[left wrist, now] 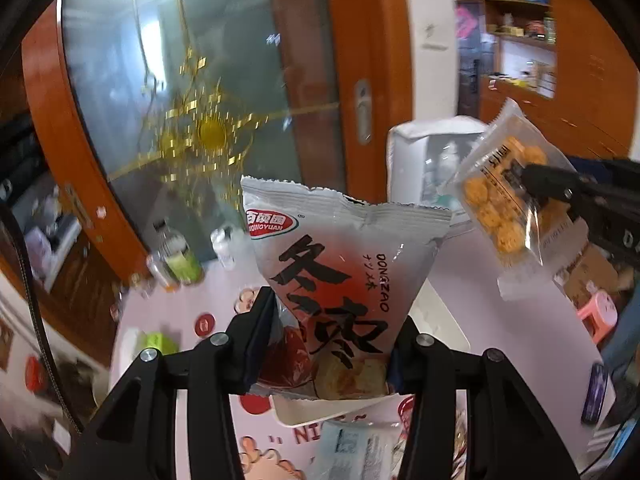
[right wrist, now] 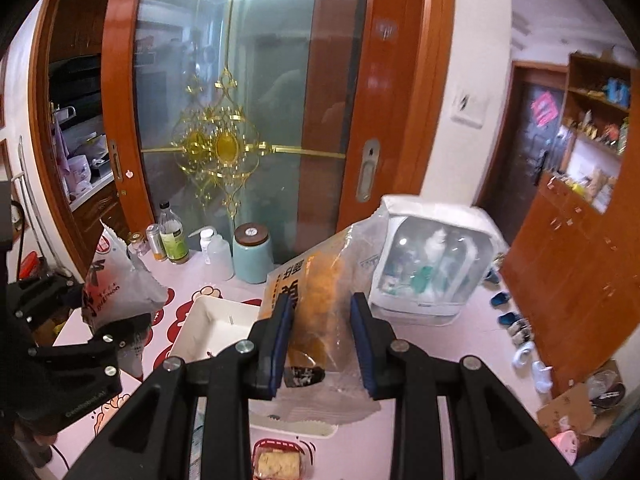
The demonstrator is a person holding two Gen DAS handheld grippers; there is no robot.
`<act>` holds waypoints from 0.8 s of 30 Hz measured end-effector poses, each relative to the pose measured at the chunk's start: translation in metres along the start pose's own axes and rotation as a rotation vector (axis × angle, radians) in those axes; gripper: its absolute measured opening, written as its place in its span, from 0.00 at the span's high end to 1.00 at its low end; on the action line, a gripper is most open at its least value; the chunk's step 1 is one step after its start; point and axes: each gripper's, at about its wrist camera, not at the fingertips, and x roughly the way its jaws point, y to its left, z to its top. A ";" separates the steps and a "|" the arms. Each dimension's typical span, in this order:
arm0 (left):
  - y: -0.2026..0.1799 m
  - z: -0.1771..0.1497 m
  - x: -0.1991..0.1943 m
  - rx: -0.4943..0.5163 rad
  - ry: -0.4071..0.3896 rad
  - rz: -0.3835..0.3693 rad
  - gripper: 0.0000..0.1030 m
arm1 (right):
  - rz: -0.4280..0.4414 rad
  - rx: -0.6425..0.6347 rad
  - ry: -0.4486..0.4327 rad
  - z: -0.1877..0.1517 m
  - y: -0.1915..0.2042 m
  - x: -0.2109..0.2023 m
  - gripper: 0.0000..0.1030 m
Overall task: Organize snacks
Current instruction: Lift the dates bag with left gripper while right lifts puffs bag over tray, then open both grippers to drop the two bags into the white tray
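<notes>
Left hand-held gripper (left wrist: 330, 340): clamped on the lower part of the silver jujube packet (left wrist: 340, 272), held upright above the worktop (left wrist: 160, 312)
Right hand-held gripper (right wrist: 322, 340): clamped on the clear packet of orange snack balls (right wrist: 320, 280), lifted off the worktop
Silver jujube packet: red fruit print and black characters, its serrated top edge upward; in the right wrist view it shows at left, in the other gripper
Clear packet: in the left wrist view it hangs at upper right, well apart from the silver packet
White tray (right wrist: 212, 328): on the worktop below and between the two grippers
Small wrapped snack (right wrist: 278, 462): lies on the worktop near the bottom edge
Far edge of worktop: bottles (right wrist: 173, 240), a pale blue jar (right wrist: 252, 254) with a dark lid, a white lidded container (right wrist: 432, 264)
Background: sliding glass door (right wrist: 248, 100) with gold ornament
</notes>
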 end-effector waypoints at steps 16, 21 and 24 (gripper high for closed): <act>-0.009 -0.007 0.144 -0.094 0.180 0.144 0.53 | 0.138 0.047 0.206 -0.036 -0.017 0.151 0.71; -0.012 -0.011 0.165 -0.087 0.211 0.174 0.34 | 0.156 0.064 0.252 -0.041 -0.012 0.177 0.70; -0.009 -0.011 0.167 -0.103 0.194 0.189 0.11 | 0.178 0.086 0.253 -0.044 -0.012 0.190 0.67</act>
